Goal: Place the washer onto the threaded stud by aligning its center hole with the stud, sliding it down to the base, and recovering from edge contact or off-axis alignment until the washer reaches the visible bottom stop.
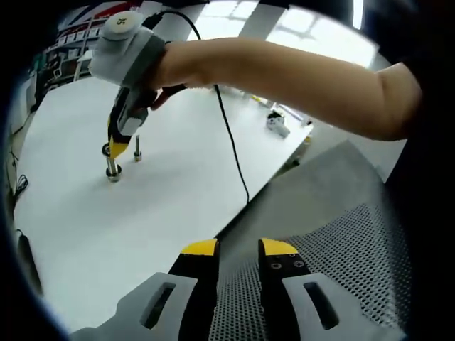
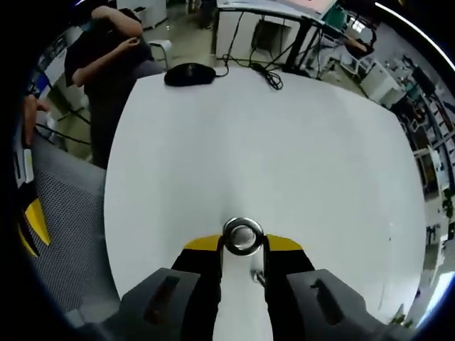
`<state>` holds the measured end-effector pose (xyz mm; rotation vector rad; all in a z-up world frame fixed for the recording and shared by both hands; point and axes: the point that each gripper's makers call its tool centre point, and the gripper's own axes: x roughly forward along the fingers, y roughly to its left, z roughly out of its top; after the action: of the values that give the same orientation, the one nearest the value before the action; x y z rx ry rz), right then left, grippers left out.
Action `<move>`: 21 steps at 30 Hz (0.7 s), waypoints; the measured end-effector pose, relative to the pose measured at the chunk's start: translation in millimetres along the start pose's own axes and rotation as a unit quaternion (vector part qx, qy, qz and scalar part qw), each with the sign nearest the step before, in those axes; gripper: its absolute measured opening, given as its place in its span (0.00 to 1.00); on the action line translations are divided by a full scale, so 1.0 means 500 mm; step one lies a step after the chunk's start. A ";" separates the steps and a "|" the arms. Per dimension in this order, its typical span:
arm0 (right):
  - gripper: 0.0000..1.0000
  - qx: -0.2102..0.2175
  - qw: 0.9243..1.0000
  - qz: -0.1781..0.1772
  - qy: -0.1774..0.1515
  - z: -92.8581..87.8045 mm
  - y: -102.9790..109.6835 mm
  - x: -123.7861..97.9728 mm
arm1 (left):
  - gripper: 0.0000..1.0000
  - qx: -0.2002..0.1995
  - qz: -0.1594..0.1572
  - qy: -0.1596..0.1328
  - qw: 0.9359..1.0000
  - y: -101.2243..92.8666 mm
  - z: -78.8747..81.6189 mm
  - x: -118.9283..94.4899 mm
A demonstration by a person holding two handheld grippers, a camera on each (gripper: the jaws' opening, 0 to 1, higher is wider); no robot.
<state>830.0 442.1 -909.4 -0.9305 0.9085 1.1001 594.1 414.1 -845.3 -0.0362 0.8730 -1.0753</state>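
Because the washer (image 2: 242,236) sits pinched between the right gripper (image 2: 242,250) tips with its hole facing the camera, the right gripper view looks almost straight through the ring, so the washer's flat faces lie roughly level with the white table (image 2: 284,156) and its hole axis points down. In the left gripper view the right gripper (image 1: 118,148) hangs with its yellow tips just above one threaded stud (image 1: 113,169), which stands upright on the table, long axis vertical; a second stud (image 1: 137,147) stands just beside it. Whether the washer already touches the stud's top cannot be told.

To do this step well, the person should probably keep the ring level, centre the hole on the stud tip, then lower straight down; if an edge catches, lift slightly, re-centre and retry rather than force it.

The left gripper (image 1: 238,249) waits well apart over a grey perforated chair seat (image 1: 341,234), its jaws nearly together and holding nothing. A black cable (image 1: 231,142) trails across the table.
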 end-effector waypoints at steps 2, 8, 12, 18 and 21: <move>0.22 0.002 1.000 0.005 0.002 0.001 0.001 0.006 | 0.19 -0.001 -0.001 0.001 1.000 0.000 0.000 0.000; 0.22 -0.008 1.000 0.017 0.024 -0.011 0.008 0.035 | 0.19 -0.002 -0.001 0.003 1.000 0.000 -0.002 0.001; 0.22 -0.013 0.999 0.024 0.035 -0.017 0.012 0.054 | 0.19 -0.004 -0.001 0.004 1.000 0.001 -0.003 0.001; 0.22 -0.016 0.998 0.033 0.049 -0.029 0.016 0.081 | 0.19 -0.007 -0.001 0.007 1.000 0.001 -0.006 0.001; 0.22 -0.014 0.998 0.038 0.054 -0.033 0.019 0.088 | 0.19 -0.009 0.001 0.007 1.000 0.002 -0.006 0.002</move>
<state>827.5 442.2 -957.4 -0.9931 1.0254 1.1388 593.1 415.1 -848.3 -0.0441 0.8952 -1.0676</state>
